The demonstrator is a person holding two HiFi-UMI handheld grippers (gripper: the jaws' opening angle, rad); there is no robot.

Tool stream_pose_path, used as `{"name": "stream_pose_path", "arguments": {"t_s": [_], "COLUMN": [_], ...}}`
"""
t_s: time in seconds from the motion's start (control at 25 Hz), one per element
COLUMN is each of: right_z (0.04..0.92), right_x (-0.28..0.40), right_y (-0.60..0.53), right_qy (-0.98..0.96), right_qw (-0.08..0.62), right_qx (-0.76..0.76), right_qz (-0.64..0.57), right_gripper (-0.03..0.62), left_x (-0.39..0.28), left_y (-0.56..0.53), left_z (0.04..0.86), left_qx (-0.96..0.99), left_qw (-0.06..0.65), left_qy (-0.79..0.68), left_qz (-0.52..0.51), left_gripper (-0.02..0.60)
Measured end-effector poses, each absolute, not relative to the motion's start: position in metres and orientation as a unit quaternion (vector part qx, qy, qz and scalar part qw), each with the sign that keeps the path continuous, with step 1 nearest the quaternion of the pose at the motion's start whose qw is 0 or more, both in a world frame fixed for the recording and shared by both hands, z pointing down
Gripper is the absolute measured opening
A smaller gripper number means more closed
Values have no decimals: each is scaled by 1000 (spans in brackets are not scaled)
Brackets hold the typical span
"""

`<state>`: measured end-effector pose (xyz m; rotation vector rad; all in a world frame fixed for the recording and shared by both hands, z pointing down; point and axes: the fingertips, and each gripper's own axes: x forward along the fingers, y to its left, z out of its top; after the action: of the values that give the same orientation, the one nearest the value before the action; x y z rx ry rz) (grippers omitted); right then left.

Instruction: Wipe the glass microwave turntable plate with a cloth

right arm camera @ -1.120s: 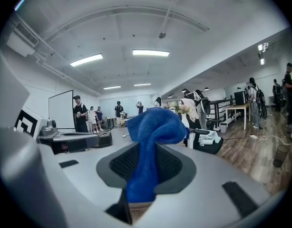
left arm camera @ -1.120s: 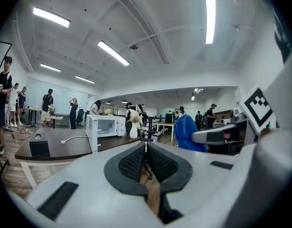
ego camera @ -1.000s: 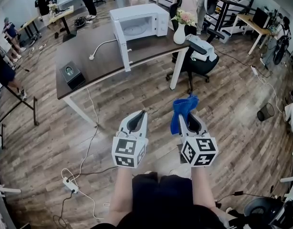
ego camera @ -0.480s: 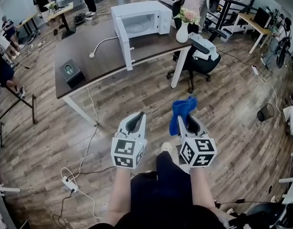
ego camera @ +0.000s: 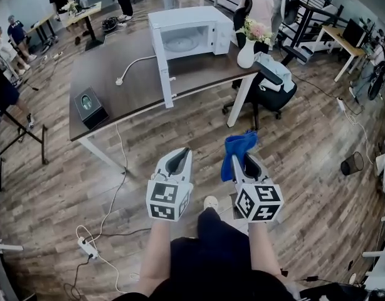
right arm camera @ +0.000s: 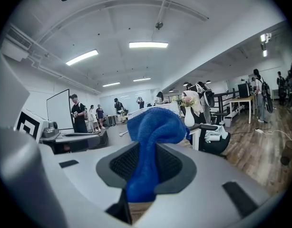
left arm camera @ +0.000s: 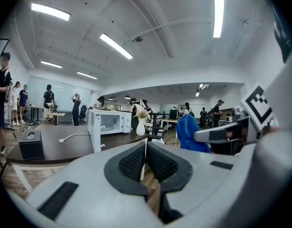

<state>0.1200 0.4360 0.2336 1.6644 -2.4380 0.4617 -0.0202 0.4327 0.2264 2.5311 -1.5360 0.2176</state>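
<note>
Head view places the person standing on the wood floor, well short of the table point(ego camera: 126, 83). On the far side of that table sits a white microwave point(ego camera: 208, 24), its door point(ego camera: 162, 64) swung open toward the near side. The glass turntable plate point(ego camera: 179, 42) shows as a pale disc lying inside the cavity.

Left gripper point(left arm camera: 145, 161): pads pressed together, nothing between them. Right gripper point(right arm camera: 147, 164): jaws pinching a blue cloth point(right arm camera: 153, 123), which bunches above the pads and hangs below them.

Assessment: the step in hand is the approach; wiping has not begun. To do it well, the person should close on the open front squarely, keeping both grippers to the right of the projecting door. The cloth bunch should lead into the cavity so that fabric, not a jaw tip, meets the glass. The empty left gripper could steady the plate rim if the disc turns under pressure.

Limits of observation: the plate's rim and any soiling cannot be made out at this range. Cavity depth is unclear. The vase point(ego camera: 246, 52) and chair point(ego camera: 273, 86) crowd the table's right end. The cord point(ego camera: 137, 64) on the table ends in a loose plug.
</note>
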Motion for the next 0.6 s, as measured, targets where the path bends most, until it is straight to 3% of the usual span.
{"name": "stream_pose_path", "arguments": {"t_s": [0.6], "right_z": [238], "right_x": [149], "right_y": [272], "right_qy": [-829], "right_qw": [73], "right_qx": [531], "right_qz": [159], "right_gripper": [87], "left_x": [7], "left_y": [280], "left_z": [228], "left_qx": [830], "left_qw": [80], "left_qy": [-547], "left_qz": [75], "left_gripper": [12]}}
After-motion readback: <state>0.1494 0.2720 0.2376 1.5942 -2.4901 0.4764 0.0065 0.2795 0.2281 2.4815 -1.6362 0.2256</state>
